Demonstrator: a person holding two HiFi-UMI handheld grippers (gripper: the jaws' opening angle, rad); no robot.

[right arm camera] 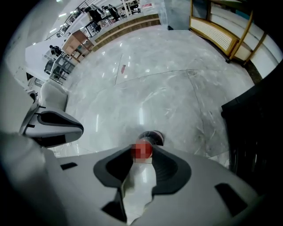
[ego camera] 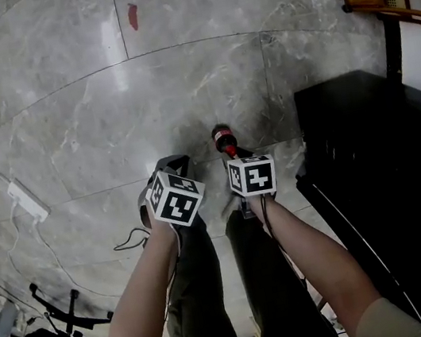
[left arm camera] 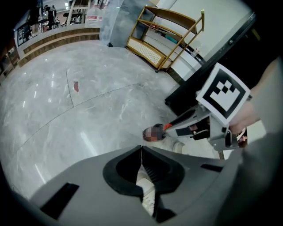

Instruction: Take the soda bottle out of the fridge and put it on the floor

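Note:
The soda bottle [ego camera: 224, 139], dark with a red band near its end, sticks forward out of my right gripper [ego camera: 231, 150] above the marble floor [ego camera: 202, 76]. In the right gripper view the bottle [right arm camera: 142, 150] sits between the two dark pads, which press on its sides, and my right gripper [right arm camera: 142, 154] is shut on it. My left gripper [ego camera: 171, 166] hangs just left of it, holding nothing. Its tips meet in the left gripper view [left arm camera: 141, 149], where the bottle [left arm camera: 154, 132] shows in the other gripper.
The black fridge [ego camera: 381, 174] stands close on the right. A white power strip with its cable [ego camera: 26, 200] lies on the floor at the left. A gold shelf [left arm camera: 166, 37] stands farther off, and a red mark [ego camera: 133, 16] is on the floor ahead. The person's legs are below the grippers.

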